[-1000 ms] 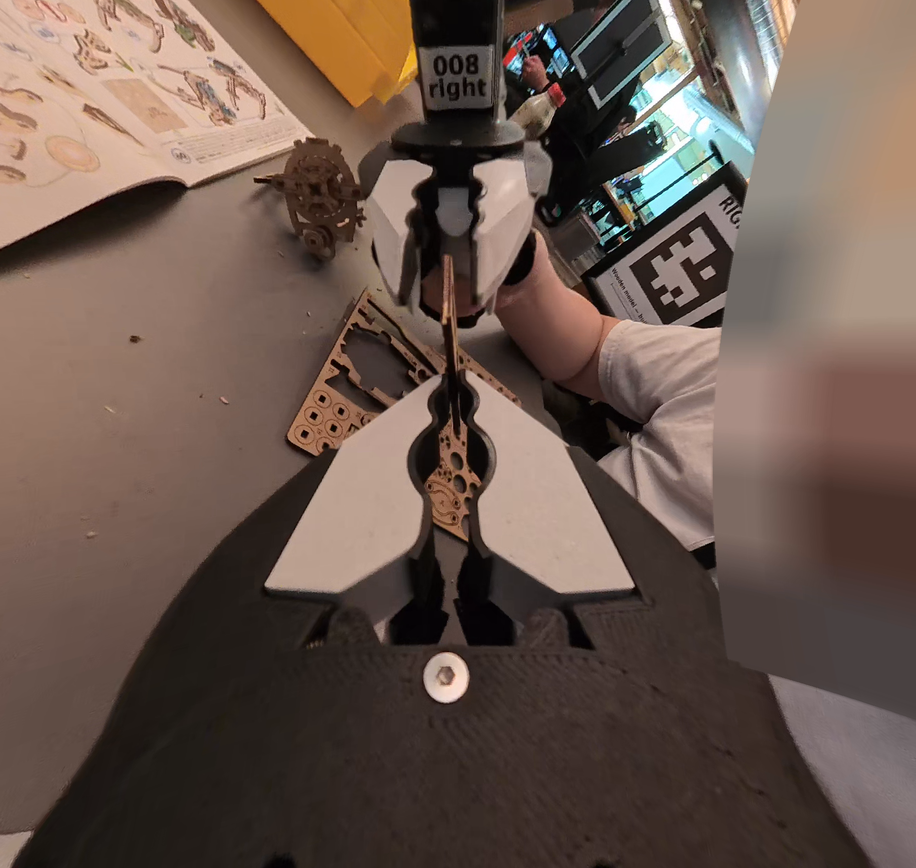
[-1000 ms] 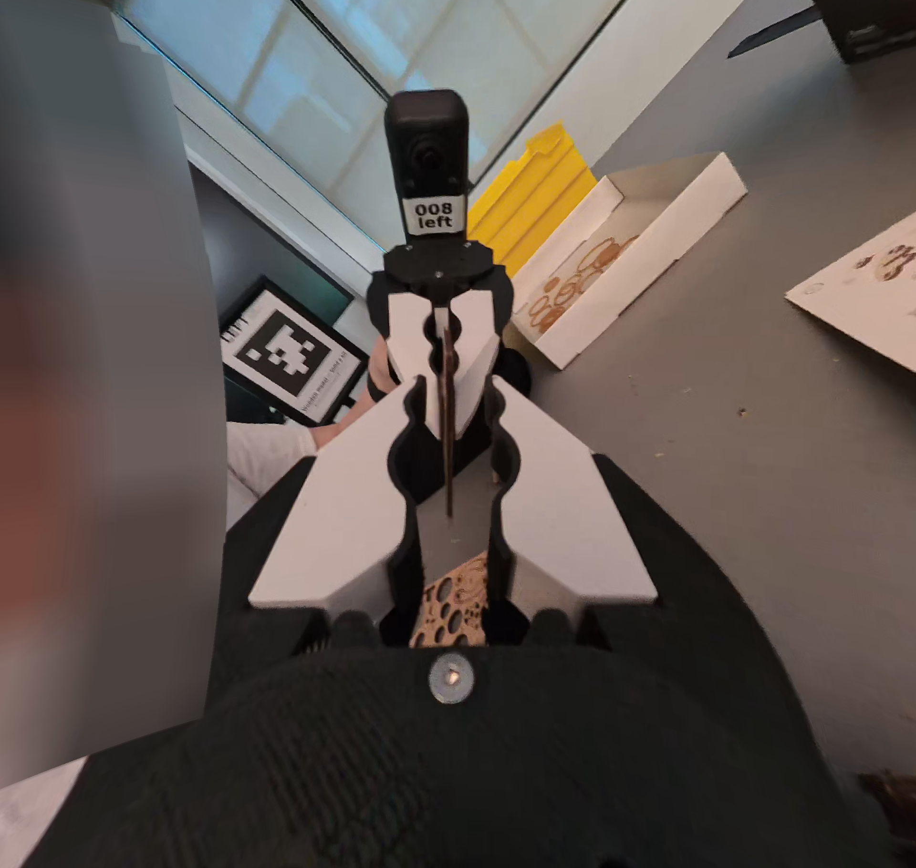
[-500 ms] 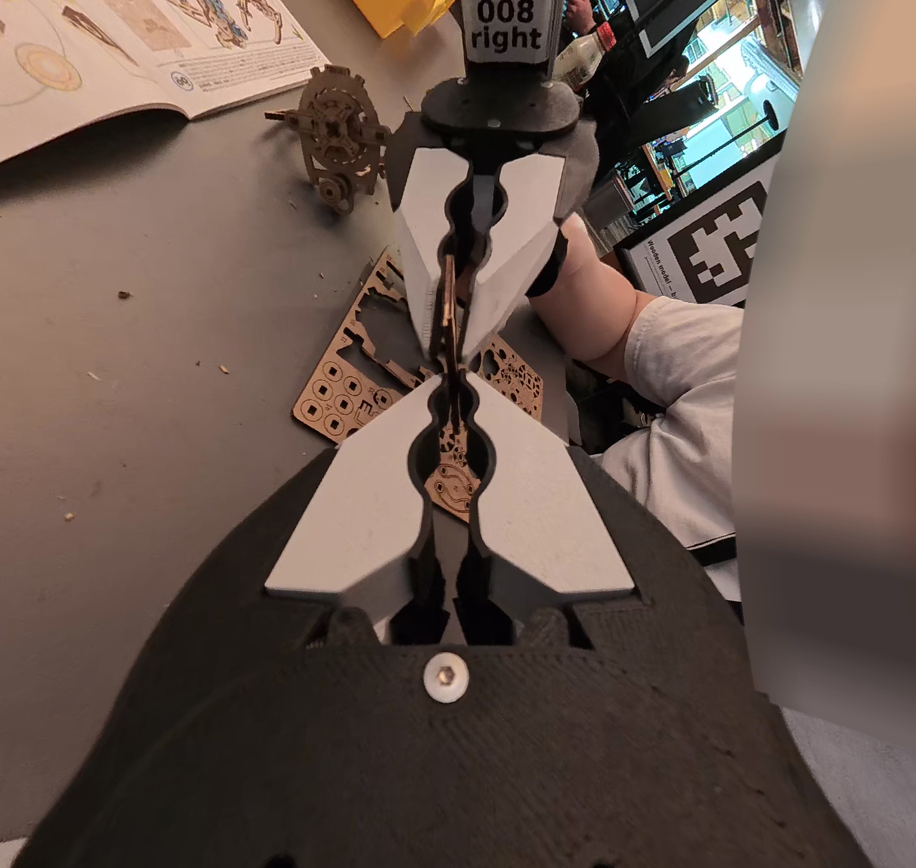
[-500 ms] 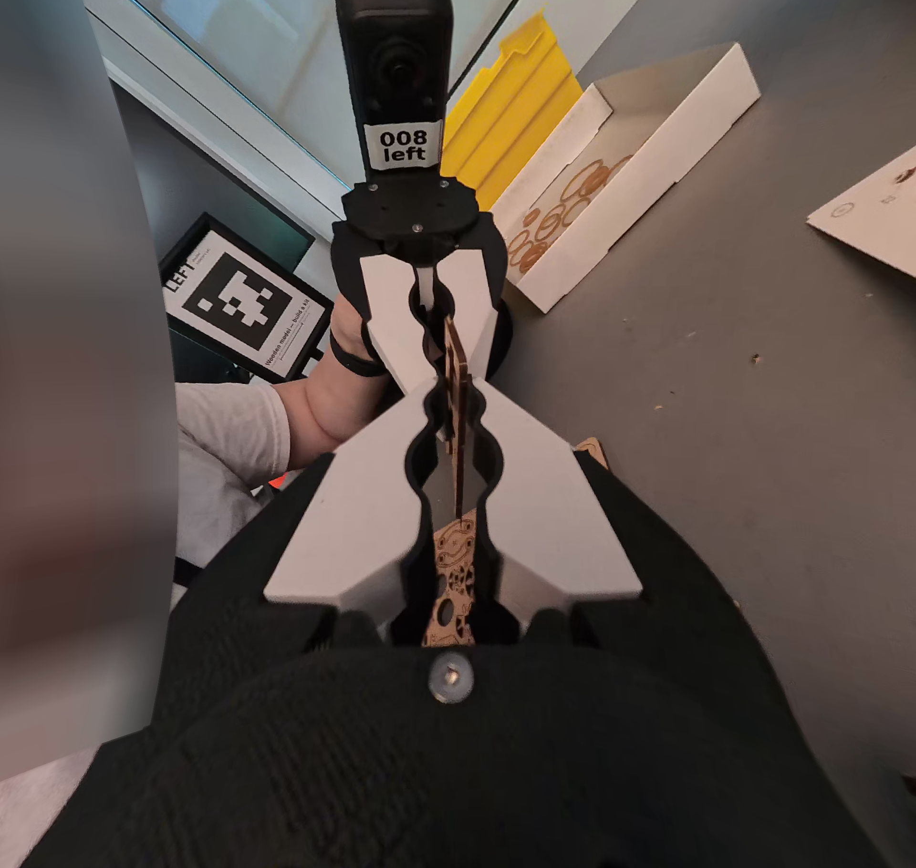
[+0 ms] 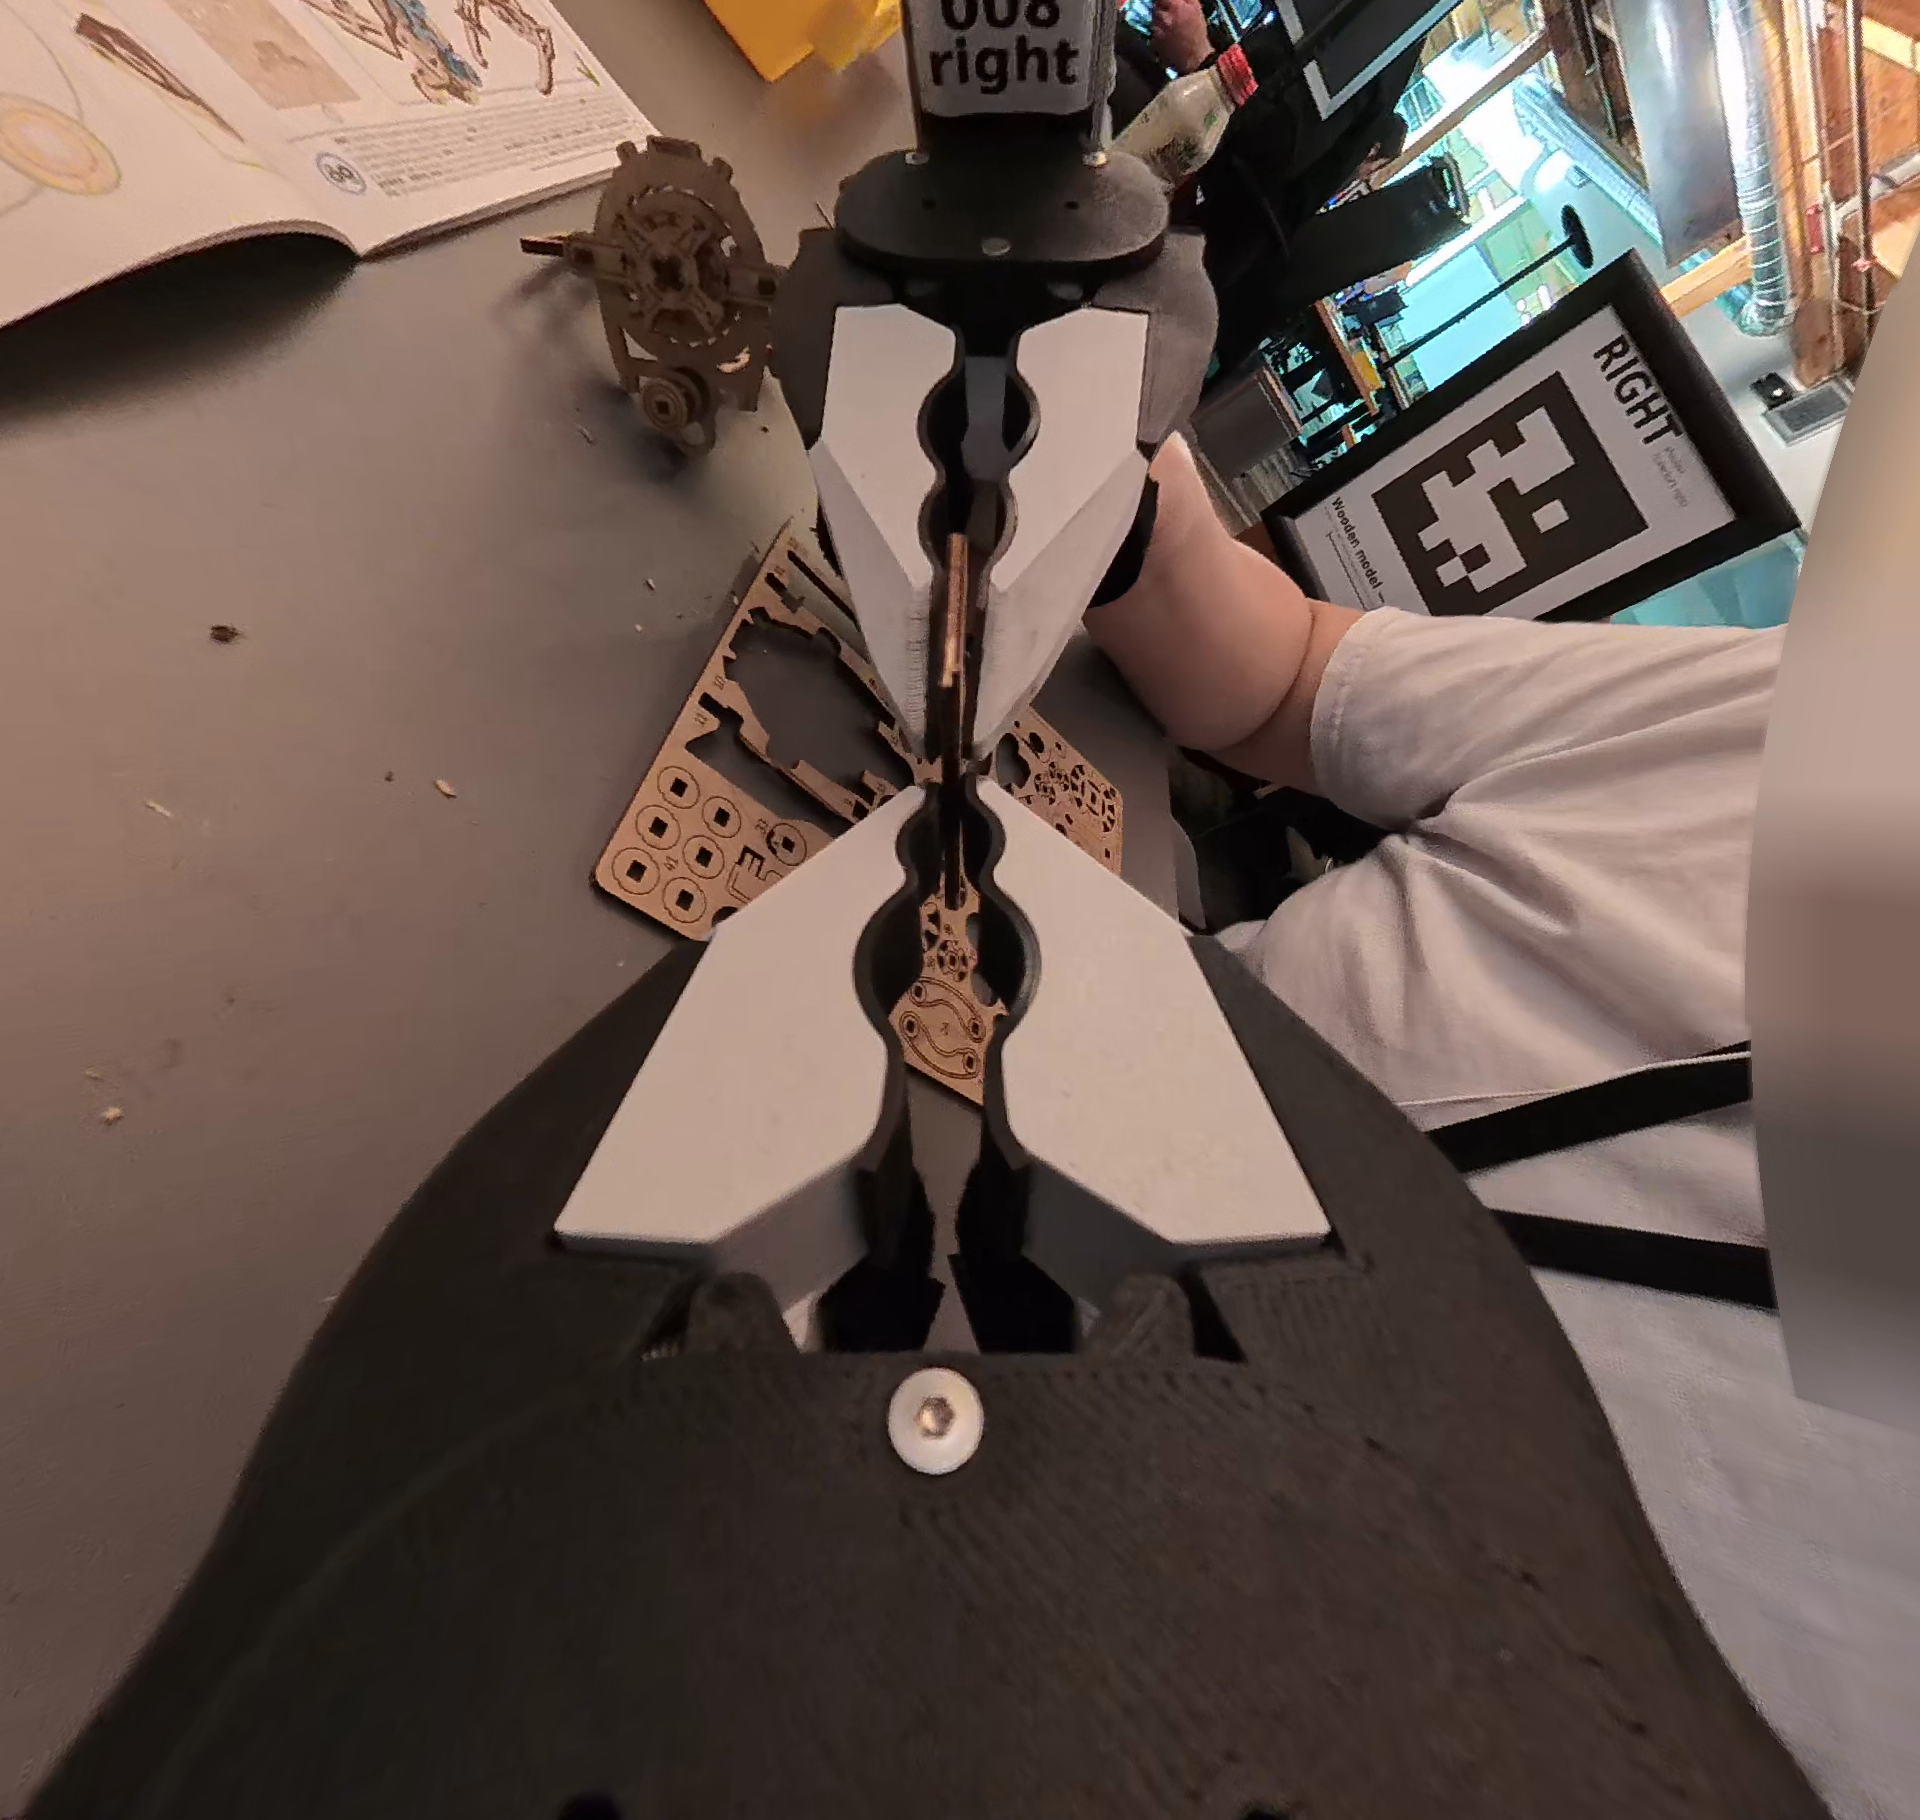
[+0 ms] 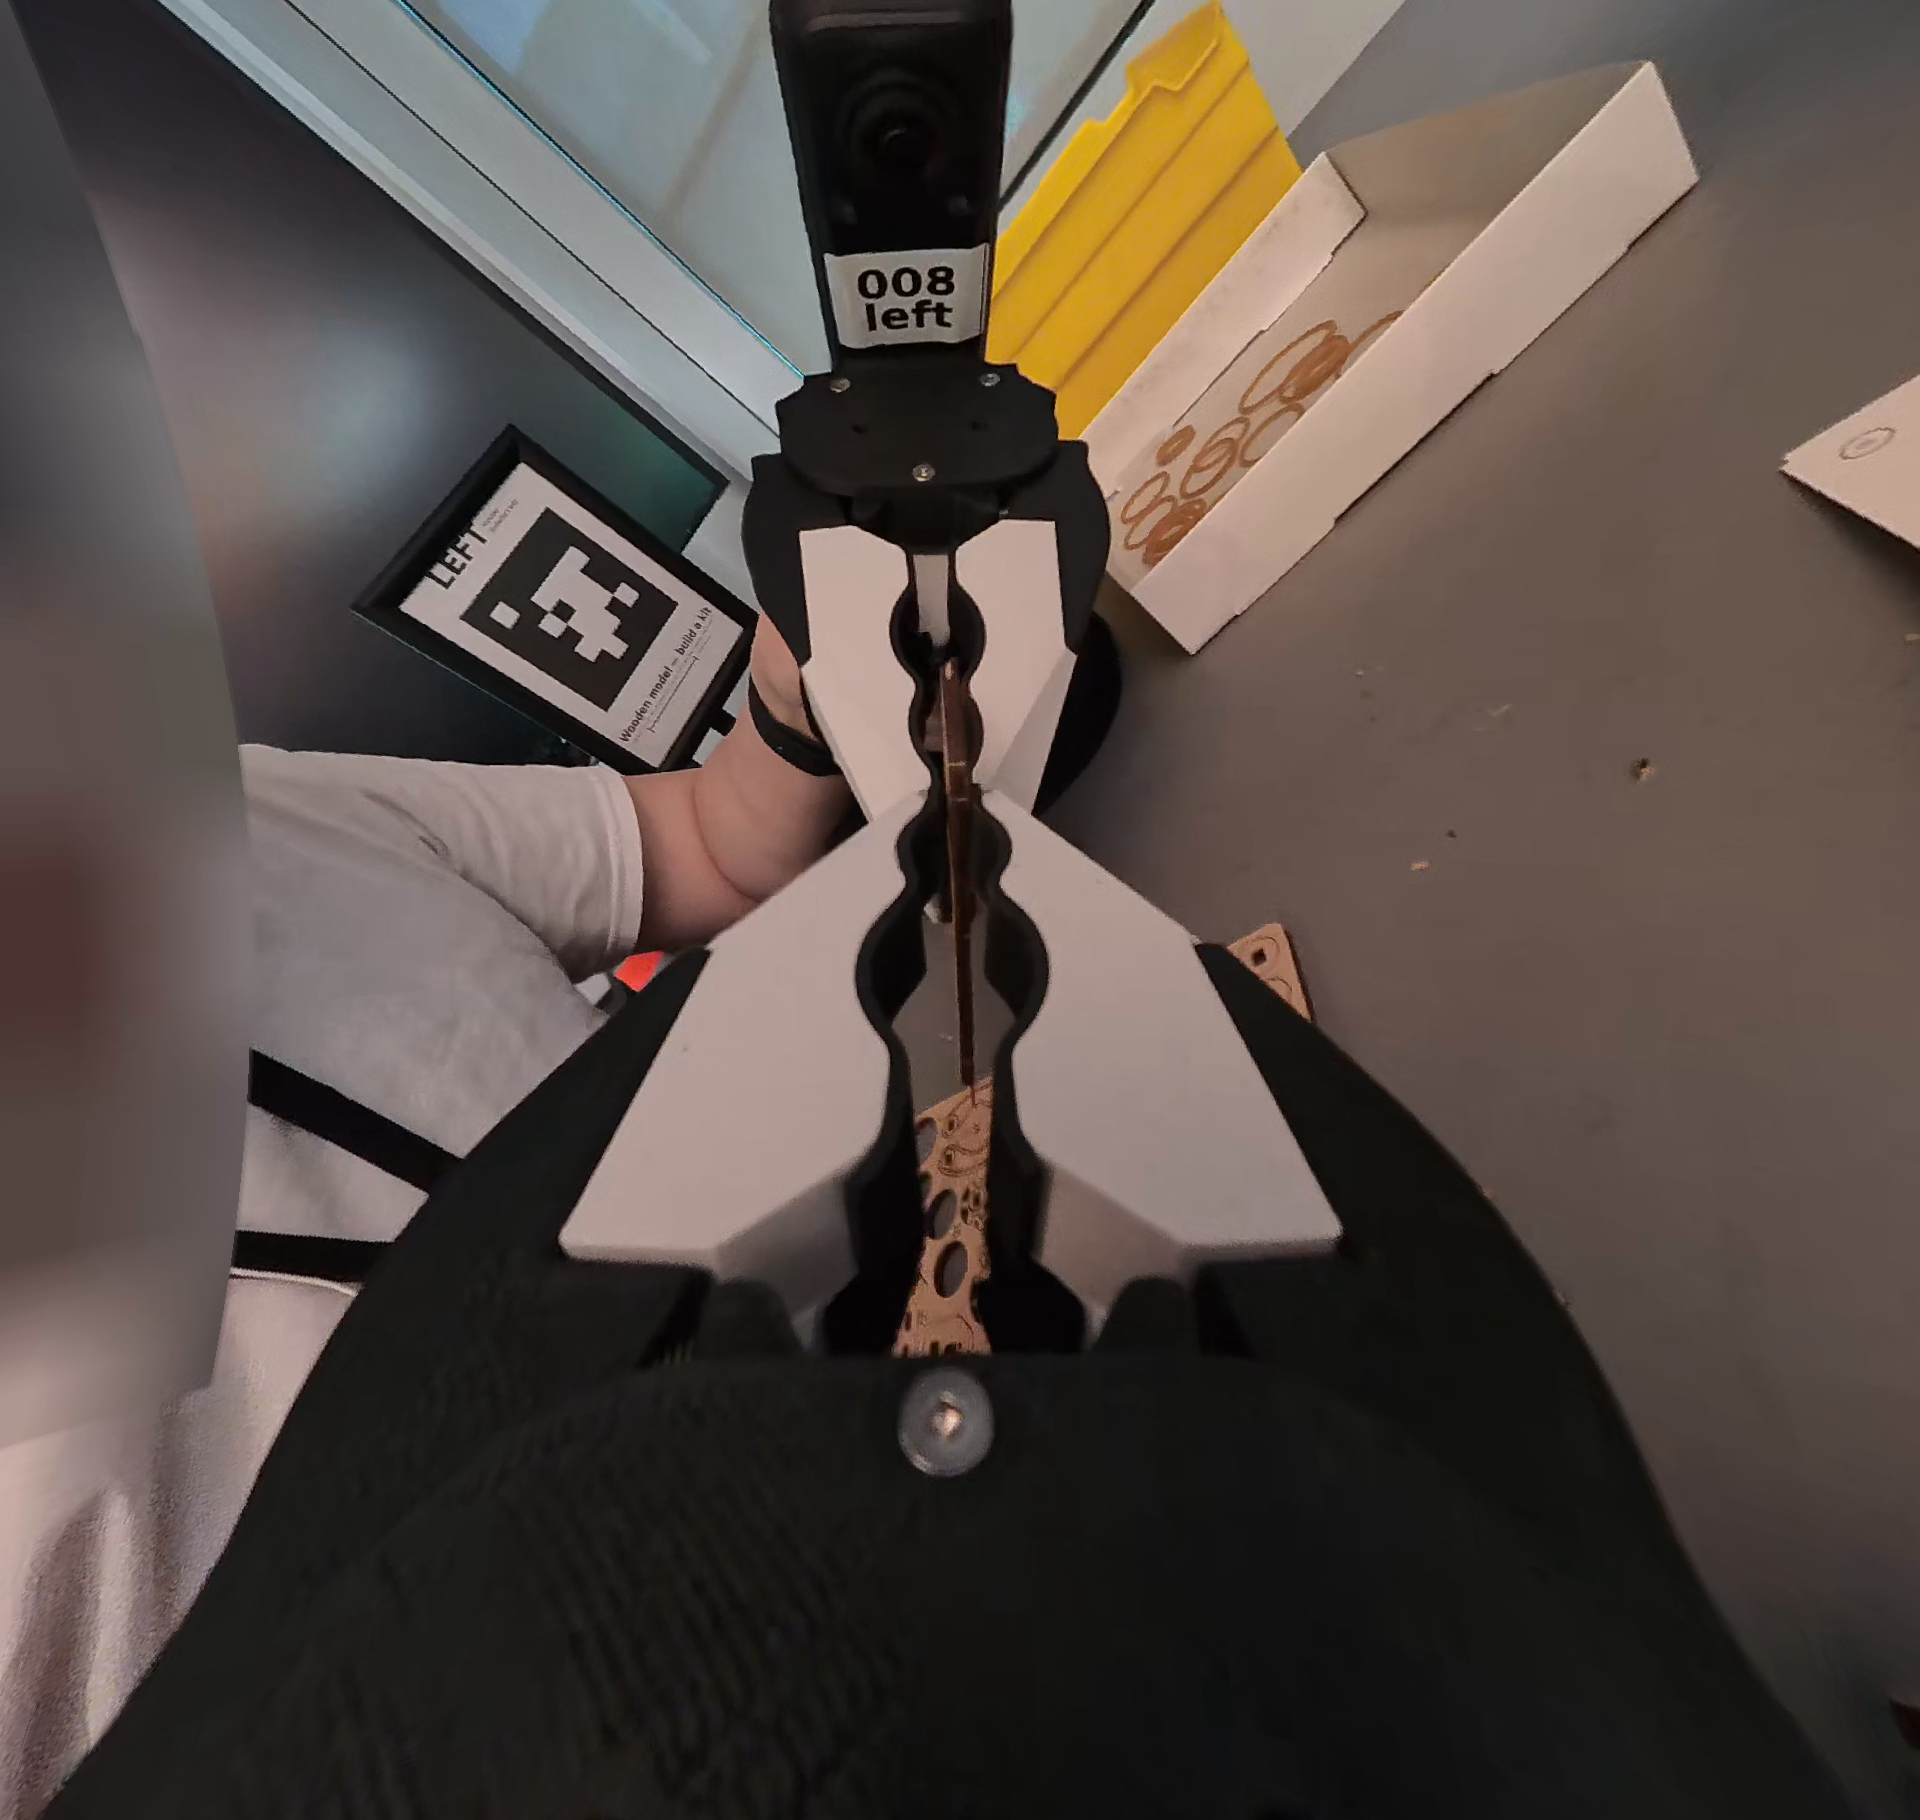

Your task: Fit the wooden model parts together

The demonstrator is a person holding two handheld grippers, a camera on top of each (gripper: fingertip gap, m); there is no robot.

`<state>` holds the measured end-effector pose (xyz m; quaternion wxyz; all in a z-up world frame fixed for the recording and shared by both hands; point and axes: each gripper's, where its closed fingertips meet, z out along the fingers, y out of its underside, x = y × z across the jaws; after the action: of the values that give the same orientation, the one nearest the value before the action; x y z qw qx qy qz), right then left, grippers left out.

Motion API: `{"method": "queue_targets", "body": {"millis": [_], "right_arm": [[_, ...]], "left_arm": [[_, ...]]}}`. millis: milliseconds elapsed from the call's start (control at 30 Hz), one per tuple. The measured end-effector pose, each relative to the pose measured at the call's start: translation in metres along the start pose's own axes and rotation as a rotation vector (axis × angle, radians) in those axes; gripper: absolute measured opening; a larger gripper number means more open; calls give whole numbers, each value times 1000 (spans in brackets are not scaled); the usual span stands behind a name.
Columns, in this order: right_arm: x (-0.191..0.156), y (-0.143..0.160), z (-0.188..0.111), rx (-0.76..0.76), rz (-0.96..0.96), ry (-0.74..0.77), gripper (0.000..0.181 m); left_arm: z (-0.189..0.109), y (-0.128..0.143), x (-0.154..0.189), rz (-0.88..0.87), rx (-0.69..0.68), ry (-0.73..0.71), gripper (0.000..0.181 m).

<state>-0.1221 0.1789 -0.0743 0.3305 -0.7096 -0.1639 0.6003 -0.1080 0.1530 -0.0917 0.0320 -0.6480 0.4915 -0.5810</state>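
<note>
Two grippers, left gripper [image 5: 948,814] and right gripper [image 6: 954,804], apparently pinch one thin wooden part [image 5: 951,627].

The two tongs meet tip to tip above the cut-out wood sheet [image 5: 707,825] on the desk [image 5: 312,627]. Behind the sheet stands the gear model [image 5: 675,284]. The open booklet [image 5: 260,87] lies behind it.

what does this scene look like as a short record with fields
left tool: shut on thin wooden part
right tool: shut on the same thin wooden part, tip to tip with the left
under tools: cut-out wooden sheet flat on grey table
assembled gear piece: standing near open instruction booklet
white box: holds wooden rings
</note>
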Motion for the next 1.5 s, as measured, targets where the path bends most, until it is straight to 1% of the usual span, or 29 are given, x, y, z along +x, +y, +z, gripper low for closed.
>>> {"method": "queue_targets", "body": {"millis": [133, 400, 567, 800, 867, 933, 1067, 1200, 1500], "right_arm": [[0, 0, 0, 3, 16, -6, 1], [-1, 1, -2, -15, -53, 16, 1], [0, 2, -2, -29, -102, 56, 1], [7, 6, -2, -51, -117, 101, 2], [5, 1, -3, -24, -135, 103, 5], [3, -1, -3, -15, -111, 109, 5], [8, -2, -3, -6, -109, 170, 8], [8, -4, -3, 16, -70, 166, 8], [8, -3, -4, 5, -58, 166, 7]], "left_arm": [[0, -1, 0, 6, 4, -7, 0], [2, -1, 1, 34, 3, -44, 0], [2, 0, -1, 63, -5, -89, 1], [4, 4, -8, 81, -29, -140, 2], [2, 1, -5, 91, -13, -122, 0], [1, -1, -3, 84, 1, -109, 0], [1, -2, -6, 64, 12, -125, 0], [0, -4, -7, 36, 29, -115, 0], [1, -3, -7, 21, 30, -112, 0]]}}
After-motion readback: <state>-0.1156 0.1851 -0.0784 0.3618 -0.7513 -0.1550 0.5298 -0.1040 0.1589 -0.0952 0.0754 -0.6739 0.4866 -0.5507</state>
